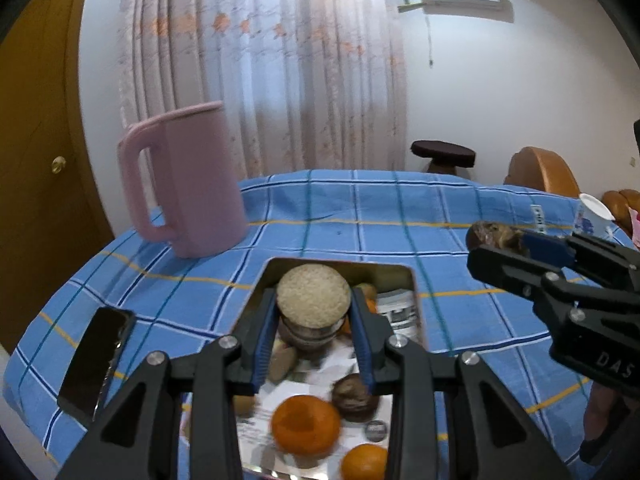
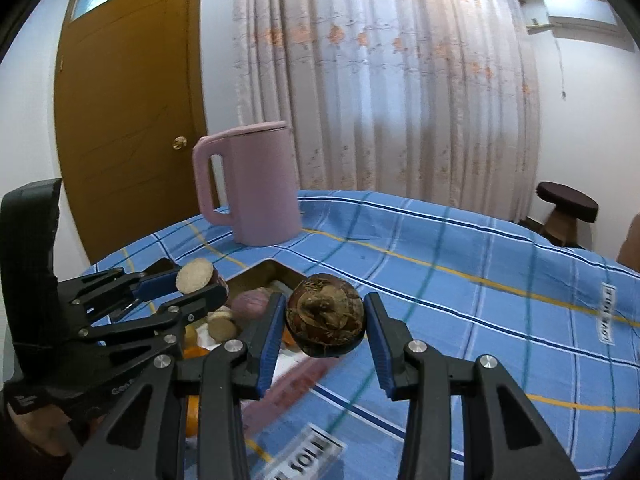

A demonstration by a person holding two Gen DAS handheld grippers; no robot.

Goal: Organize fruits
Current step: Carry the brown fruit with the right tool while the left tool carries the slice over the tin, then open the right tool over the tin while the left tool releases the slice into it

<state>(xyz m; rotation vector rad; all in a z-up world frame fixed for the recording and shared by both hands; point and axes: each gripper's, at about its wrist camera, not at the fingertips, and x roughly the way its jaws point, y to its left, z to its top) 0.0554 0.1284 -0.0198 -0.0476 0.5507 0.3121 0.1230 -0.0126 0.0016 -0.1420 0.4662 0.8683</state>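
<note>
My left gripper [image 1: 313,304] is shut on a cut taro piece [image 1: 313,295] with a pale speckled face, held above a shiny metal tray [image 1: 412,280]. The tray holds oranges [image 1: 306,424], a brown round fruit [image 1: 355,398] and other pieces. My right gripper [image 2: 325,322] is shut on a dark brown round taro [image 2: 325,322], held above the blue checked tablecloth just right of the tray [image 2: 262,270]. The right gripper also shows in the left wrist view [image 1: 500,246], and the left gripper in the right wrist view [image 2: 198,280].
A pink lidded jug [image 1: 188,180] stands at the back left of the table. A black phone [image 1: 96,360] lies left of the tray. A paper cup [image 1: 592,210] stands at the far right. A stool [image 1: 443,154] and a chair [image 1: 540,172] stand beyond the table.
</note>
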